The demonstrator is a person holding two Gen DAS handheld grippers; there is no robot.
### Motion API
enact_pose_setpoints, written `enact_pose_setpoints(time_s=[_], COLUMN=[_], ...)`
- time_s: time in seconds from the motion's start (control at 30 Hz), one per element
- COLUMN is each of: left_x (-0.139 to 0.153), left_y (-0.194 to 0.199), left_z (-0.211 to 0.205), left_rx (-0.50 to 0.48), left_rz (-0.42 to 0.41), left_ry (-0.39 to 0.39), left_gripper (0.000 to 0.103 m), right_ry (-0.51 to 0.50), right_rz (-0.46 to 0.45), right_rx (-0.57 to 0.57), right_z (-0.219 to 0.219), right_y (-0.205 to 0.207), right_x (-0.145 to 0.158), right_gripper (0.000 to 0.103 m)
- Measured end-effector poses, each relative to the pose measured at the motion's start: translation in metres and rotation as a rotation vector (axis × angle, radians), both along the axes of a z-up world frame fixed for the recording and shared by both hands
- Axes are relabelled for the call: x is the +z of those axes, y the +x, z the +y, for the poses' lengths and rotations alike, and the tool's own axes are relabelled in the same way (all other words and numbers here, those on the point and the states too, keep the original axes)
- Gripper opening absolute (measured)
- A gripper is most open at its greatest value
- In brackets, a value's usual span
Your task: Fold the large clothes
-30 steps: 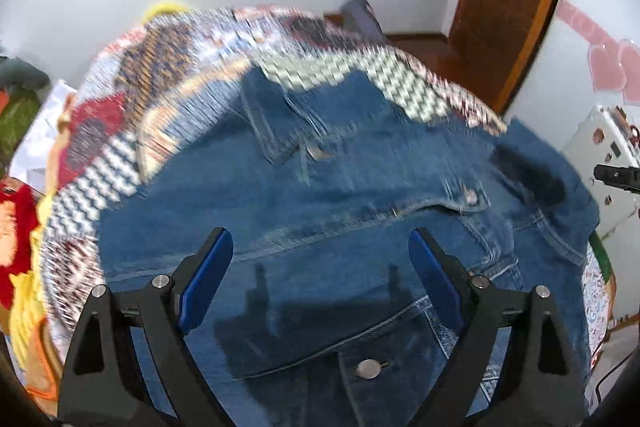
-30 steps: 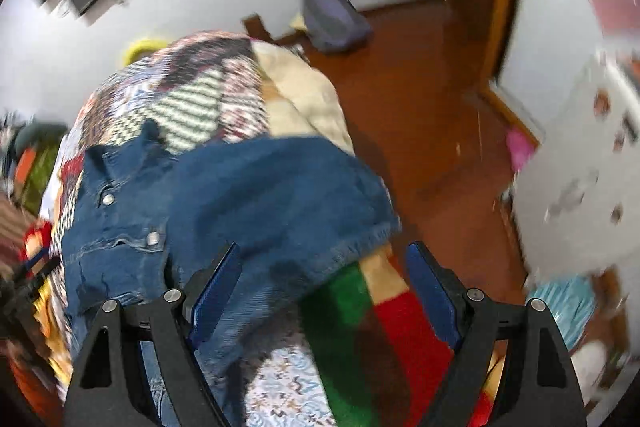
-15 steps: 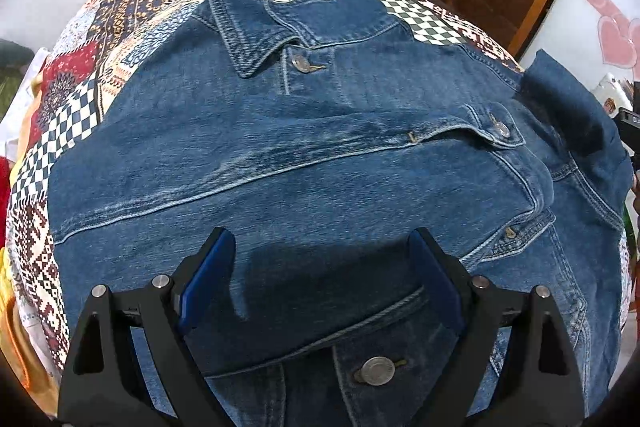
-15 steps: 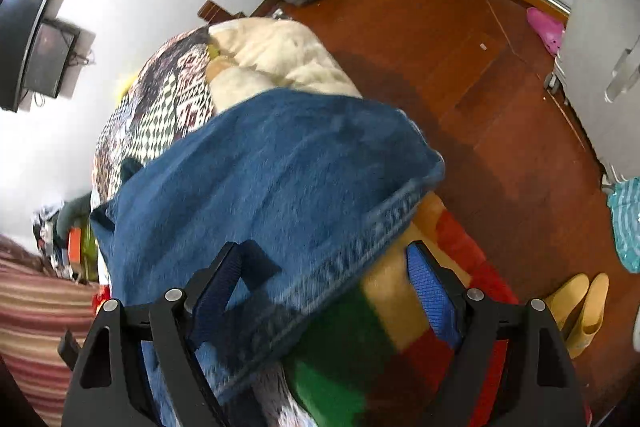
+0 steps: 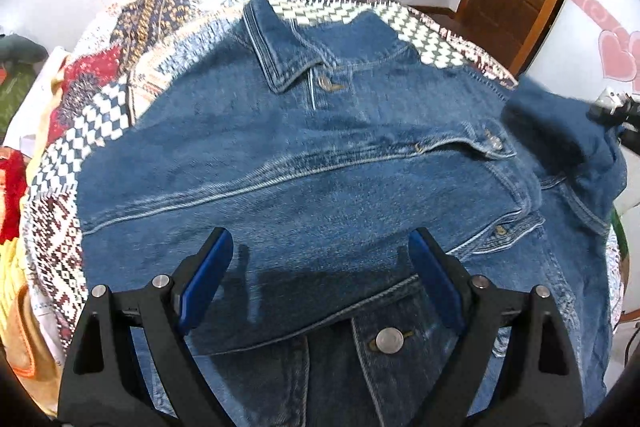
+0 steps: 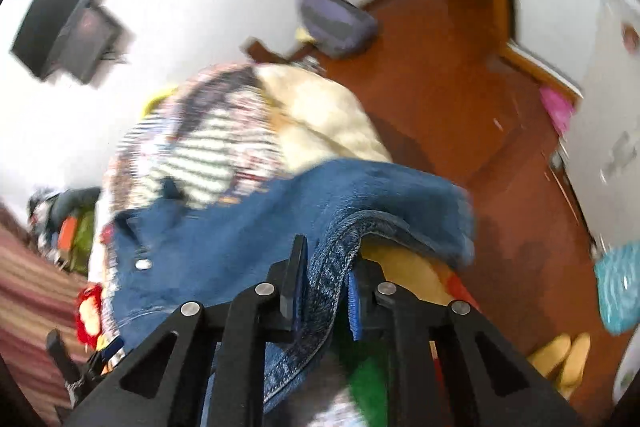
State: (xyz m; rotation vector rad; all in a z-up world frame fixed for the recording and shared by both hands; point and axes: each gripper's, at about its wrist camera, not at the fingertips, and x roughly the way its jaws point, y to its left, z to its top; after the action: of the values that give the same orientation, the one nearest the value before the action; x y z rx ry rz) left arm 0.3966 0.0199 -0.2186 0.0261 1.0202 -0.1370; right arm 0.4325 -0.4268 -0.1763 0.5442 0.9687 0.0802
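the bed with its patchwork quilt in checks and diamonds carries everything here, and your blue denim jacket with metal buttons lies spread across it, front up, collar toward the far wall, buttoned down the middle. it's the opening step of the fold: the body is flat, and the sleeve on your right is the first part being gathered.

your right tongs have just snapped together and are now clamped on the stitched hem edge of that denim sleeve, which arches up off the quilt's coloured border near the bed's side. the view is smeared, so how deep the bite goes is hard to judge.

your left tongs hover wide apart just above the lower chest of the jacket, nothing between the blue pads, their shadow falling on the cloth below.

next, i'd say, carry that sleeve up and across the chest toward the button line, keeping the hem pinched so it doesn't slip, while your left tongs press down or pin the body so the jacket doesn't drag along.
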Motion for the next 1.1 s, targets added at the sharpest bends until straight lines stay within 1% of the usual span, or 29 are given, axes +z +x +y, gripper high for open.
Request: enact_pose_setpoints(time_s=[0.07,0.13,0.17,0.27,0.33,0.37,0.43,0.5,0.57,0.63,0.67,0.77,0.87,0.97,1.1], left_x=[0.009,0.021,0.026,0.04,0.048,0.051,0.057,0.06,0.062,0.064,0.063,0.062,0.059,0.058,0.06], left_y=[-0.004,-0.009,-0.011,-0.02,-0.027,-0.029,-0.036,-0.041,-0.047,-0.055,-0.058,-0.066,-0.07,-0.073,-0.071], left_z=[0.002,0.005,0.007,0.013,0.017,0.019,0.023,0.028,0.035,0.043,0.046,0.057,0.064,0.067,0.062], left_rx=[0.001,0.005,0.006,0.009,0.01,0.01,0.011,0.017,0.03,0.042,0.048,0.068,0.081,0.09,0.087], left_rz=[-0.022,-0.05,-0.06,-0.095,-0.113,-0.119,-0.132,-0.139,-0.145,-0.146,-0.145,-0.136,-0.126,-0.125,-0.122], left_ry=[-0.003,-0.013,-0.019,-0.032,-0.036,-0.036,-0.033,-0.028,-0.025,-0.029,-0.029,-0.02,-0.012,-0.011,-0.024], left_gripper=[0.09,0.09,0.09,0.09,0.09,0.09,0.09,0.09,0.09,0.09,0.09,0.09,0.09,0.09,0.09], right_ry=[-0.014,-0.042,-0.035,-0.045,-0.046,-0.05,-0.055,-0.061,-0.04,-0.05,-0.063,-0.105,-0.174,-0.197,-0.158], right_rz=[-0.062,-0.102,-0.136,-0.194,-0.218,-0.226,-0.231,-0.204,-0.136,-0.08,-0.033,0.062,0.152,0.219,0.297], right_rx=[0.039,0.075,0.118,0.213,0.278,0.325,0.376,0.42,0.468,0.491,0.509,0.531,0.589,0.621,0.64], right_z=[0.014,0.033,0.048,0.089,0.118,0.138,0.164,0.192,0.22,0.242,0.255,0.27,0.28,0.281,0.272], right_y=[-0.003,-0.006,-0.008,-0.015,-0.019,-0.021,-0.023,-0.023,-0.022,-0.023,-0.025,-0.031,-0.039,-0.05,-0.056], right_x=[0.027,0.049,0.062,0.084,0.093,0.096,0.096,0.085,0.061,0.038,0.02,-0.017,-0.042,-0.055,-0.057], right_gripper=[0.014,0.014,0.014,0.013,0.013,0.013,0.013,0.013,0.012,0.013,0.013,0.013,0.013,0.013,0.014])
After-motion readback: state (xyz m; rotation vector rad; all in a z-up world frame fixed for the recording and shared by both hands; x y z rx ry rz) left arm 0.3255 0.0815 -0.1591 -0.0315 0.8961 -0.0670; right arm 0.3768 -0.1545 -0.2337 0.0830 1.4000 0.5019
